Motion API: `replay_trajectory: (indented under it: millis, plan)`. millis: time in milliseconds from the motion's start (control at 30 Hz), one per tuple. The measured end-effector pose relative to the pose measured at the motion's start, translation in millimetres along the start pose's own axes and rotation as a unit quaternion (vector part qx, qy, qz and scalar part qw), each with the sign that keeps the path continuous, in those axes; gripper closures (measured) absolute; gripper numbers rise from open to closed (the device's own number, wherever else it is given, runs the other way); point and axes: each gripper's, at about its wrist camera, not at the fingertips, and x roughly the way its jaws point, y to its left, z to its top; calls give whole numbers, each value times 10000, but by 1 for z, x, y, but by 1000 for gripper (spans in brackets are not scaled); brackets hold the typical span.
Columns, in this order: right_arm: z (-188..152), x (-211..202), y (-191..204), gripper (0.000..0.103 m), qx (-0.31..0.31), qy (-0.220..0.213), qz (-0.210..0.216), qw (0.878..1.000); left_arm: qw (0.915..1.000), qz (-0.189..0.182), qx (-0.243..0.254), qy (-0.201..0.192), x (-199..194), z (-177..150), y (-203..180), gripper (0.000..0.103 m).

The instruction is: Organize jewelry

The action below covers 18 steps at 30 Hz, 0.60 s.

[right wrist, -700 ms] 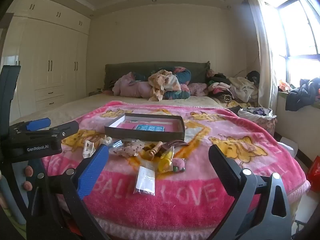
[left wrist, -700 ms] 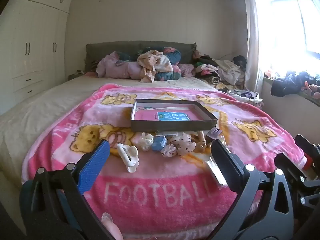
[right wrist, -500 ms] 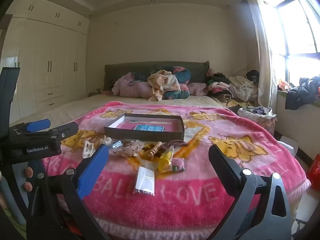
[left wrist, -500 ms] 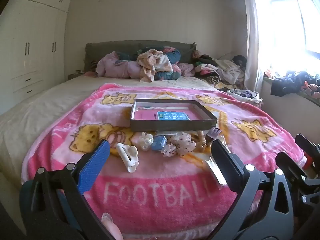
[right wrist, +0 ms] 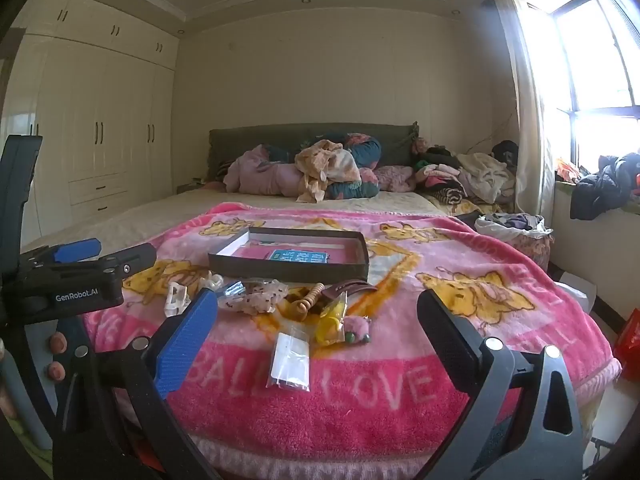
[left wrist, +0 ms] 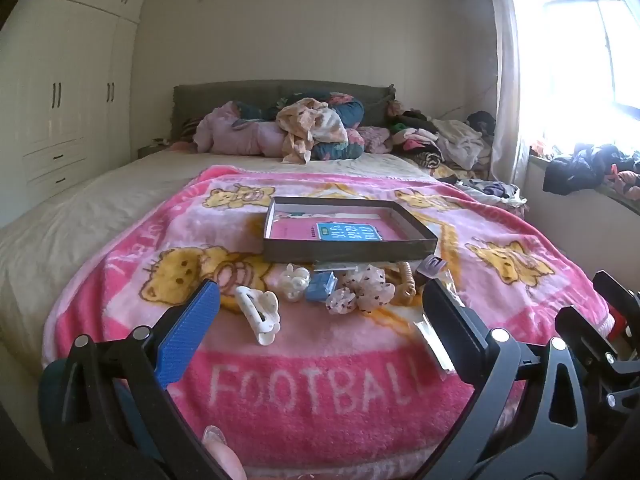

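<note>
A shallow dark box (left wrist: 348, 249) (right wrist: 288, 268) with a pink floor and a blue card stands on the pink blanket. In front of it lie a white hair claw (left wrist: 258, 314), a pearl piece (left wrist: 295, 280), a small blue box (left wrist: 321, 286), a dotted scrunchie (left wrist: 362, 290) (right wrist: 256, 296), a wooden bead bracelet (right wrist: 308, 300), a yellow packet (right wrist: 332, 318), a pink pompom (right wrist: 358, 328) and a clear bag (right wrist: 291, 358). My left gripper (left wrist: 320, 308) is open and empty, short of the hair claw. My right gripper (right wrist: 318, 316) is open and empty, short of the clear bag.
The pink blanket (left wrist: 320, 380) covers the foot of a bed (left wrist: 100, 216). Pillows and clothes (left wrist: 312, 132) are piled at the headboard. White wardrobes (right wrist: 100, 128) line the left wall. A window sill with clothes (right wrist: 600, 188) is on the right.
Both views have shifted only slightly. Both grippers stay open and nothing on the blanket has moved.
</note>
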Motion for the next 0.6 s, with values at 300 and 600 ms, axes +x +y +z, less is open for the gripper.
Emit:
replay_trajectory:
  millis: [300,600]
  plan:
    - [1,1,-1,6,-10,-20,12,10000,10000,-7,-15,-3,2,0,3,10]
    - [0,1,0,6,-25,-19,9,10000,10000,-10,-21,4,2,0,4,10]
